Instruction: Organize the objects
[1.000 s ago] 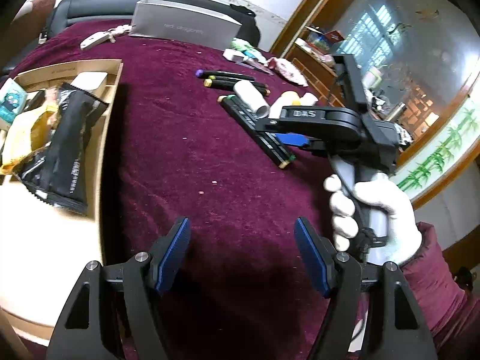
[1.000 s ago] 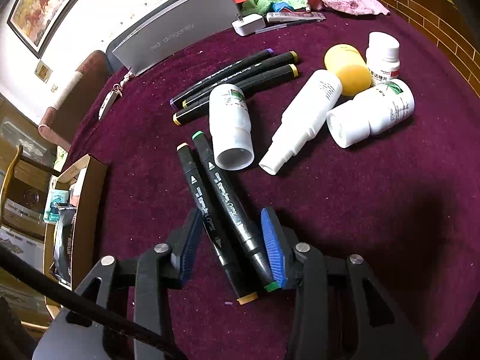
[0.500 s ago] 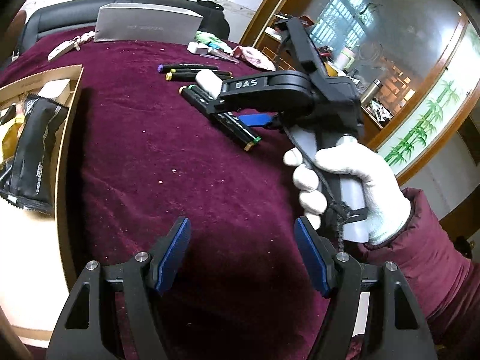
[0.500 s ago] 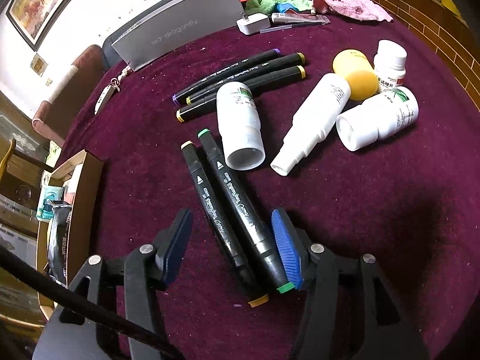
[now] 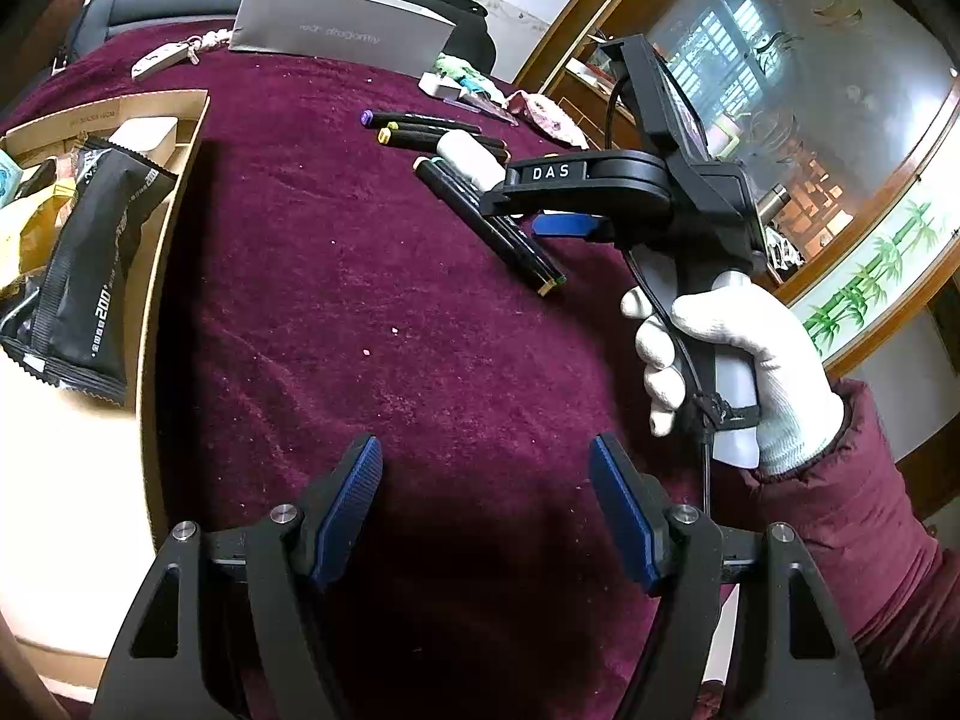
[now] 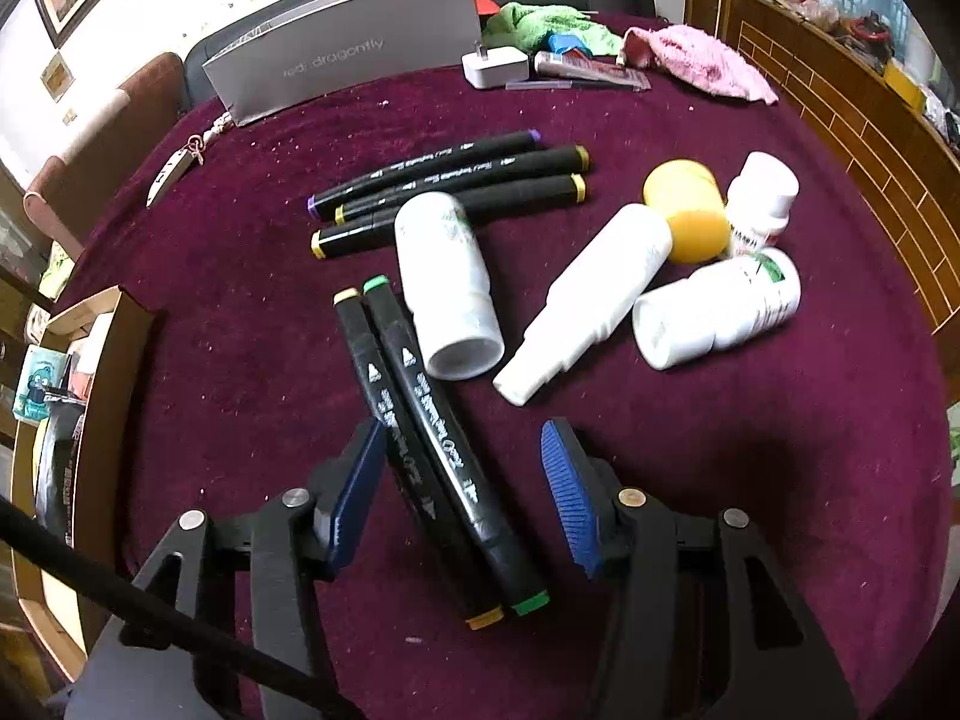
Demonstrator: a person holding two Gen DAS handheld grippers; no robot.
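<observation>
Right wrist view: my right tongs (image 6: 462, 450) hang over the two nearest black markers, one tan-capped (image 6: 384, 414) and one green-capped (image 6: 432, 414), lying side by side on the maroon velvet surface (image 6: 720, 480).
Right tongs: released; the jaws have just been closing a little and both markers lie between them, but the right pad stands clear of the green-capped one, so I hold nothing yet.
Left tongs: my left tongs (image 5: 486, 462) are spread wide and empty above bare cloth, near the open cardboard box (image 5: 180, 210).
Done so far: the box already holds snack packets, a black foil one (image 5: 90, 264) among them. I judge that part sorted.
Left to do: nearly all else is loose. Three more black markers (image 6: 450, 180) lie in a row farther off, touching a toppled white cylindrical bottle (image 6: 447, 282). To its right cluster a white spray bottle (image 6: 594, 294), a yellow round-topped jar (image 6: 690, 216), a small upright white bottle (image 6: 762, 192) and a lying green-labelled white bottle (image 6: 720, 312).
Step in hand: I read it as gathering the marker pair. The task looks early.
Only in the right view: the bottle cluster, and how the pads stand to the markers.
Only in the left view: the white-gloved hand (image 5: 750, 360) on the right handle, the box's contents, and the open cloth between box and markers.
</observation>
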